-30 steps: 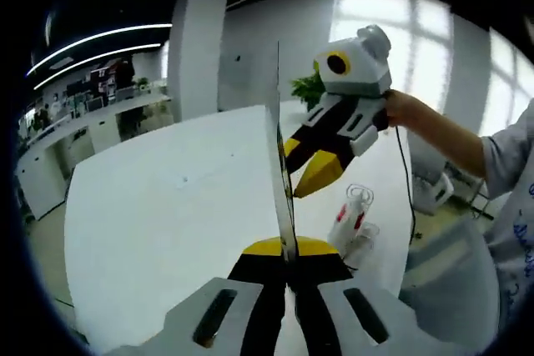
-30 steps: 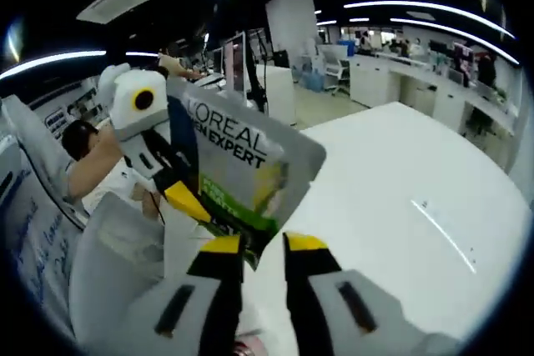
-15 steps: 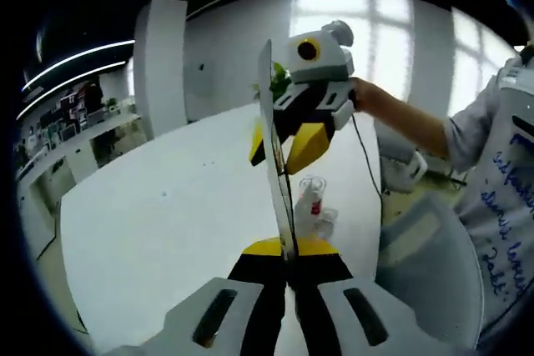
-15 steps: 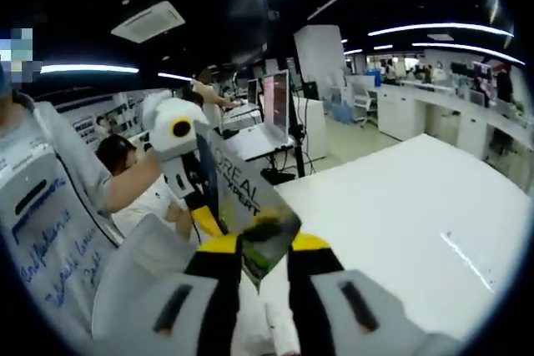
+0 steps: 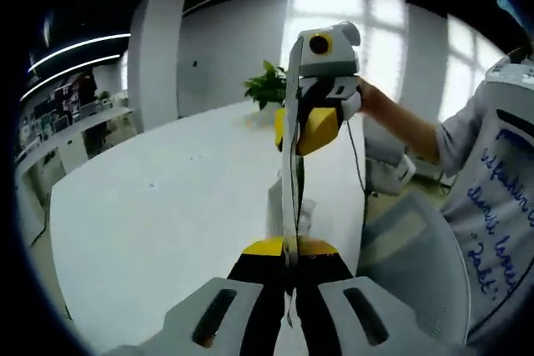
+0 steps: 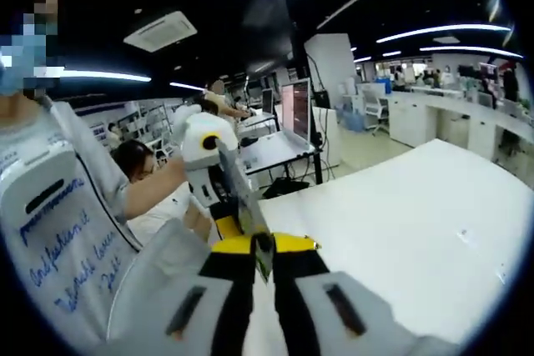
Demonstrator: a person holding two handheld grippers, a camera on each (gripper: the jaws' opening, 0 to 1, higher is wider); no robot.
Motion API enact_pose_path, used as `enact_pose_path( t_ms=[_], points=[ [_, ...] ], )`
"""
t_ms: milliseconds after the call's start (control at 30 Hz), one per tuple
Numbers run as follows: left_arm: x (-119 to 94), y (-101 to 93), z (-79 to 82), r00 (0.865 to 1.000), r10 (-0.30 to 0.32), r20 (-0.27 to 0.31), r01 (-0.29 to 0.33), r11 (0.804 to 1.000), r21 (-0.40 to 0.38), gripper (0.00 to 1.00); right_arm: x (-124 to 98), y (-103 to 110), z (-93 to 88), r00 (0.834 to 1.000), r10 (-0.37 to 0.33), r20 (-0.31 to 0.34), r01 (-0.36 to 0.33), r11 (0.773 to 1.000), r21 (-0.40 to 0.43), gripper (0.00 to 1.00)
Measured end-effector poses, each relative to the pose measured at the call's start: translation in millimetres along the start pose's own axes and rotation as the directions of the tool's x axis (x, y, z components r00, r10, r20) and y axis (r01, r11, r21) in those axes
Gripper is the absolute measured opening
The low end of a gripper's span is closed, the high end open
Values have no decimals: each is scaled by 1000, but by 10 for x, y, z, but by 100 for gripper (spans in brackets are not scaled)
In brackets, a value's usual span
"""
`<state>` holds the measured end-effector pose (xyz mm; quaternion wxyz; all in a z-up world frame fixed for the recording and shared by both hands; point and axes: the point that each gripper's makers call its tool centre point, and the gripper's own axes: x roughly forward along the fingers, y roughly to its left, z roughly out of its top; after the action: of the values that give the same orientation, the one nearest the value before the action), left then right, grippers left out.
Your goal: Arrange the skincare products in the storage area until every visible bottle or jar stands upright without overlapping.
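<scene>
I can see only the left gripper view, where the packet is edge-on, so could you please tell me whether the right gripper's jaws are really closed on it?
Observer: Yes. In the right gripper view, the right gripper is shut on the packet, and a green-printed corner sits between its yellow tips.
Operator: Thank you. What lies beyond the left gripper on that side?
Observer: A seated person shows behind it, past the edge of the white table.
</scene>
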<state>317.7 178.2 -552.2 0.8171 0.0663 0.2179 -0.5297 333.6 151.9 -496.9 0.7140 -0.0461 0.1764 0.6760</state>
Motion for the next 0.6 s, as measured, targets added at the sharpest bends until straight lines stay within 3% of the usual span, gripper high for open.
enact_pose_path(
  t_ms=[333, 600],
  points=[
    [26, -145, -53, 999, -35, 14, 35, 999, 9, 1, -42, 182, -70, 999, -45, 2, 45, 999, -22, 2],
    [-47, -167, 129, 995, -29, 97, 25, 999, 36, 9, -59, 256, -213, 993, -105, -48, 102, 993, -65, 1]
  ],
)
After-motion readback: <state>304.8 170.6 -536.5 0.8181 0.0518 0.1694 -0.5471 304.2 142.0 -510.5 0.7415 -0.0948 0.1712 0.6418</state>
